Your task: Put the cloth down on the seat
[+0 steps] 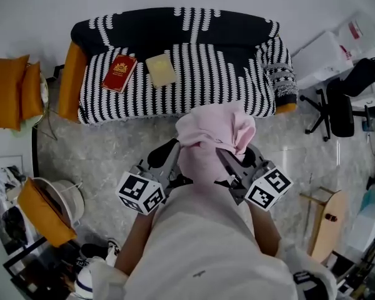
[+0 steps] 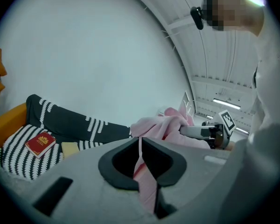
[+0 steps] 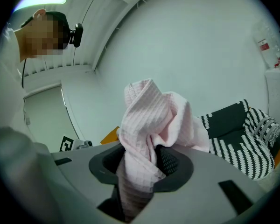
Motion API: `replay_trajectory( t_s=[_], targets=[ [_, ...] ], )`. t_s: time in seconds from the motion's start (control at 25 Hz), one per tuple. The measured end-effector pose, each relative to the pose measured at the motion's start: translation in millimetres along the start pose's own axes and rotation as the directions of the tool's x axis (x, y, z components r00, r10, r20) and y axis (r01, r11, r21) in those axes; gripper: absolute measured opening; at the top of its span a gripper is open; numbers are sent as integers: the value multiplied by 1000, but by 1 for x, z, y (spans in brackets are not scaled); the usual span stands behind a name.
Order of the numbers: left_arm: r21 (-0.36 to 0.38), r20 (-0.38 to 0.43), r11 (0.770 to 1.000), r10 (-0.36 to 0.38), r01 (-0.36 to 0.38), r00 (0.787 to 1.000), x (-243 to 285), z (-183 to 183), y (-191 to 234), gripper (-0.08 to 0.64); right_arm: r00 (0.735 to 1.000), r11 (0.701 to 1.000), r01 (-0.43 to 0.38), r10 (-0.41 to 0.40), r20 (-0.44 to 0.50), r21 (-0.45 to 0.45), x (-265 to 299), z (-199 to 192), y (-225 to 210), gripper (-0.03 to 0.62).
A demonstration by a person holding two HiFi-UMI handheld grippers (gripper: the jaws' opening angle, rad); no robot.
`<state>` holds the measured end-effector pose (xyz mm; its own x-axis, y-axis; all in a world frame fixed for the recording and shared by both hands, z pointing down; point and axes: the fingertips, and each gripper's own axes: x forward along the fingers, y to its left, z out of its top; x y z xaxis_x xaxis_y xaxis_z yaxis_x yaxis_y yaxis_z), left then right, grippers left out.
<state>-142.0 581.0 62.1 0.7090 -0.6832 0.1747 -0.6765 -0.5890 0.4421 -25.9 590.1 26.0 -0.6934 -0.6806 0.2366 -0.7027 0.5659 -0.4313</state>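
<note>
A bunched pink cloth (image 1: 214, 133) hangs in the air in front of the sofa seat (image 1: 194, 80), which has a black-and-white striped cover. My left gripper (image 1: 180, 147) is shut on the cloth's left side and my right gripper (image 1: 224, 154) is shut on its right side. In the left gripper view a thin fold of the cloth (image 2: 154, 125) runs between the closed jaws of my left gripper (image 2: 141, 148). A thick wad of the cloth (image 3: 151, 115) fills the jaws of my right gripper (image 3: 142, 164) in the right gripper view.
A red book (image 1: 119, 74) and a pale yellow book (image 1: 160, 69) lie on the seat's left half. Orange cushions (image 1: 12, 92) sit at the left, an office chair (image 1: 347, 102) at the right, a skateboard (image 1: 328, 220) lower right, and a basket (image 1: 53, 208) lower left.
</note>
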Motion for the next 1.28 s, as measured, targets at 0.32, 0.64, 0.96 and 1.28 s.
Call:
replay_trajectory(
  t_s=[0.32, 0.64, 0.96, 1.28],
  targets=[
    [-13, 2, 1000, 2, -2, 1000, -9, -4, 4, 29, 1000, 1000, 18, -18, 6, -24, -1, 0, 5, 141],
    [-19, 0, 1000, 23, -23, 1000, 0, -3, 11, 29, 1000, 1000, 18, -18, -2, -19, 9, 7, -11, 140],
    [-11, -10, 999, 53, -53, 999, 30, 11, 31, 29, 1000, 1000, -10, 10, -6, -8, 40, 27, -42, 140],
    [-12, -10, 996, 88, -88, 996, 75, 38, 56, 29, 999, 999, -26, 26, -36, -20, 74, 54, -83, 140]
  ],
)
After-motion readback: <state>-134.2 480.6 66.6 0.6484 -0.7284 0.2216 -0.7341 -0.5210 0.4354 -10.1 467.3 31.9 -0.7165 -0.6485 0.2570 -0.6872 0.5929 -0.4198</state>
